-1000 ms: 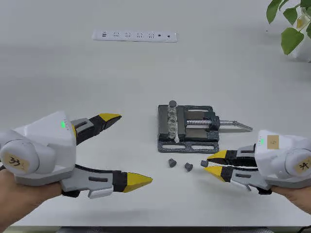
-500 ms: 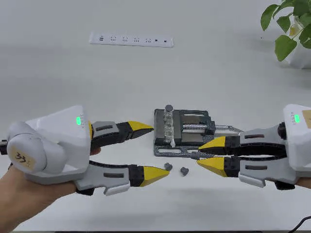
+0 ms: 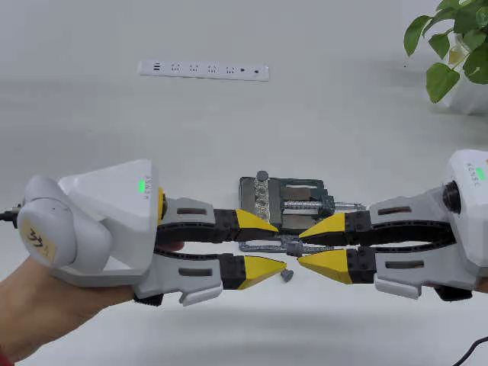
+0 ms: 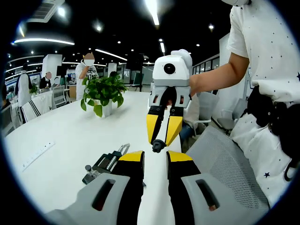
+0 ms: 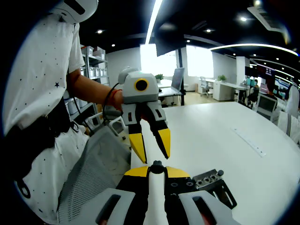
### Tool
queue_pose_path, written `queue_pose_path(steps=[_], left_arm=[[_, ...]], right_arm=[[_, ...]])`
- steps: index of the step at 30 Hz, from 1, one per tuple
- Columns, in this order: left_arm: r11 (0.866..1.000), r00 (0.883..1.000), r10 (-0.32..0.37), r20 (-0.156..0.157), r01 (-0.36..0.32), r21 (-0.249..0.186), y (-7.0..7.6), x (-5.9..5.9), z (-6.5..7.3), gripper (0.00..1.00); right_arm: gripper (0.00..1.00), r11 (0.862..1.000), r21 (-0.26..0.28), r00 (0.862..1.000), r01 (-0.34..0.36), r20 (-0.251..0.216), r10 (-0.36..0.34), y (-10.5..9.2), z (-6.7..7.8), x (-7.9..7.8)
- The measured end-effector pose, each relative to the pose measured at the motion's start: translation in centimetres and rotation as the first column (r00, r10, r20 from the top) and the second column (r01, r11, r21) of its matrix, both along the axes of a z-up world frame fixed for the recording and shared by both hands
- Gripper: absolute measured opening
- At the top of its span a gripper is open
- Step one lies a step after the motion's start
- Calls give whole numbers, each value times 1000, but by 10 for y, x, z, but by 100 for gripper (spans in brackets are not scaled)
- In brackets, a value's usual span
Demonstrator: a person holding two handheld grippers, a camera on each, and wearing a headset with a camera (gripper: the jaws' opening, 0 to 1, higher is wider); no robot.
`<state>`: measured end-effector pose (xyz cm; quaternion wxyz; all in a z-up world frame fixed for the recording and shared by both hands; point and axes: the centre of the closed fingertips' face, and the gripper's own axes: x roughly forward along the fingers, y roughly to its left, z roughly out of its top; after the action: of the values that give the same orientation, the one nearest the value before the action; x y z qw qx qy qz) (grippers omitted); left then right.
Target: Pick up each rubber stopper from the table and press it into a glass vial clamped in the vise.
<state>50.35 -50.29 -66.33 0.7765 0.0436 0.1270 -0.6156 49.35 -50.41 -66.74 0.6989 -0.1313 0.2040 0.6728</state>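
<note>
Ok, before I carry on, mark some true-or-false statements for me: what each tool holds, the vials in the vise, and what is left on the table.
1. The right tool grips a small dark grey rubber stopper. True.
2. The left tool is shut on a stopper. False: its jaws stand open and empty.
3. Every clear glass vial in the dark metal vise is uncapped. False: the far one carries a stopper cap.
4. A loose stopper lies on the white table, on the person's side of the vise. True.
</note>
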Motion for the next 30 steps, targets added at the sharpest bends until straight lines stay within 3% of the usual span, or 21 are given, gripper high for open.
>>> queue_pose_path(steps=[5,20,30], left_arm=[[1000,1000,-12,-5,12,-23,-2,-2,4,12],[999,1000,-24,-12,24,-28,-3,-4,4,6],[997,998,-39,-49,36,-63,-2,-7,9,5]], right_arm=[[7,1000,6,1000,-11,0,11,3,3,-3],[7,1000,12,1000,-26,5,26,8,6,-5],[7,999,12,999,-47,-7,47,8,10,-7]])
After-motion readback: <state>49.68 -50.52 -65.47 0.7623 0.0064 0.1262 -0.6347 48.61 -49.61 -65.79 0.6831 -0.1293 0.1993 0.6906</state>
